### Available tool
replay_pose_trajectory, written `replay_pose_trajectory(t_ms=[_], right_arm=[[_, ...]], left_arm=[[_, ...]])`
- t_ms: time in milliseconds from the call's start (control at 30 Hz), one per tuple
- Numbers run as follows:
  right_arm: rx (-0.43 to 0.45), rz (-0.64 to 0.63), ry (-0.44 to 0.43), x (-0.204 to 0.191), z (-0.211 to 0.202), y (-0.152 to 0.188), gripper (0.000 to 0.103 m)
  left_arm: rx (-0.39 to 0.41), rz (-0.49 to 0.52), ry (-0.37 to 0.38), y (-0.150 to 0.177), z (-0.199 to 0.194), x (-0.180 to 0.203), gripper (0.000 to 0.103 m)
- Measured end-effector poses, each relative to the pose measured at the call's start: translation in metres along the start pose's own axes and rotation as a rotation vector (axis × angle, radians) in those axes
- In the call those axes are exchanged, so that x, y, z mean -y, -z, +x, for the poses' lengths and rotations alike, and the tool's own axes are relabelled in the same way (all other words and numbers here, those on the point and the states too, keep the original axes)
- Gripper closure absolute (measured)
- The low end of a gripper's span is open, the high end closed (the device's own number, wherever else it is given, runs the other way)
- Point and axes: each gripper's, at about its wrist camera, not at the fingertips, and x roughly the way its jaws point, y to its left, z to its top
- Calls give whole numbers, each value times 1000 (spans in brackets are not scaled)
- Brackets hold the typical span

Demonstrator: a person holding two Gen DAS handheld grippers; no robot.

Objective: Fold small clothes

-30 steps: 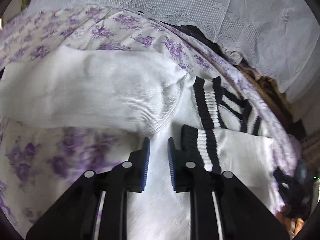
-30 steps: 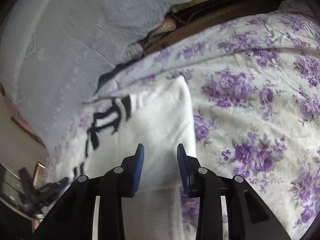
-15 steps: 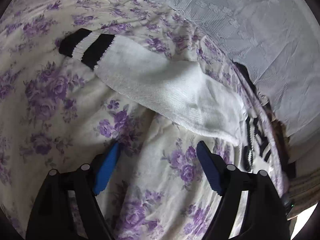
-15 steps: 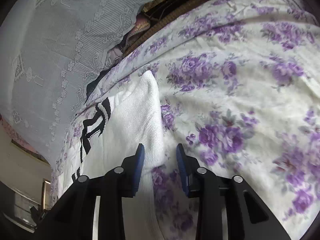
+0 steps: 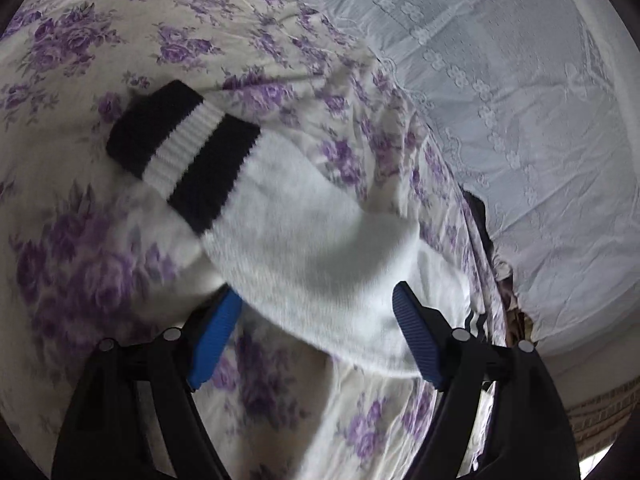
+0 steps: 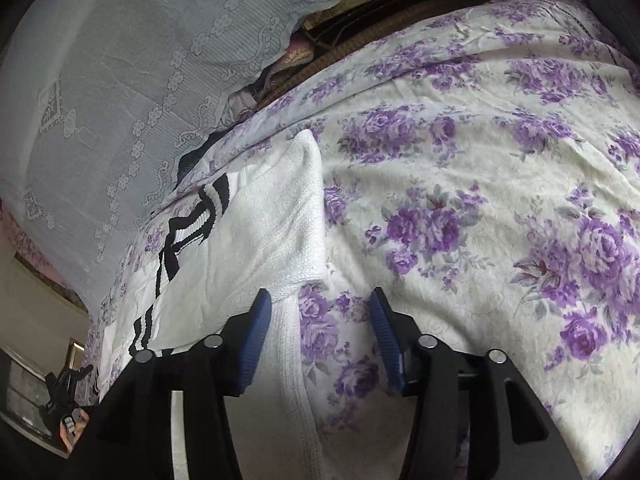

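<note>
The white sweater (image 5: 320, 248) lies partly folded on the floral bed (image 5: 80, 40). The left gripper (image 5: 316, 336) has jaws wide but closing around the striped-cuff sleeve (image 5: 180, 148), not yet pinching. The right gripper (image 6: 320, 340) is opening, the hem between its jaws. Next, seemingly, fold that sleeve inward.

No legible text, label, brand, number or sign in either wrist view; the bedding shows printed purple flowers only, the garment plain black-and-white stripes.
</note>
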Motion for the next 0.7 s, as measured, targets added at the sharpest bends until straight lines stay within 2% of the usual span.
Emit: replay_pose_trajectory(t_ms=[100, 167, 233, 267, 367, 467, 567, 700], right_arm=[[0, -17, 3, -3, 2, -1, 45], [0, -16, 3, -3, 2, -1, 45], [-2, -19, 5, -4, 3, -1, 44], [-3, -22, 5, -4, 3, -1, 43], [-6, -33, 4, -6, 4, -1, 39], [-4, -30, -2, -6, 3, -1, 39], [2, -13, -16, -3, 3, -2, 39], [2, -12, -20, -3, 4, -2, 37]], left_arm=[[10, -14, -3, -11, 4, -3, 39], [22, 2, -34, -15, 5, -3, 53], [27, 27, -85, -17, 6, -2, 77], [29, 33, -98, -17, 6, -2, 80], [42, 73, -121, -15, 1, 8, 86], [80, 170, -161, -5, -8, 32, 87], [80, 271, -163, 7, -12, 63, 87], [107, 435, -228, 28, -14, 111, 87]])
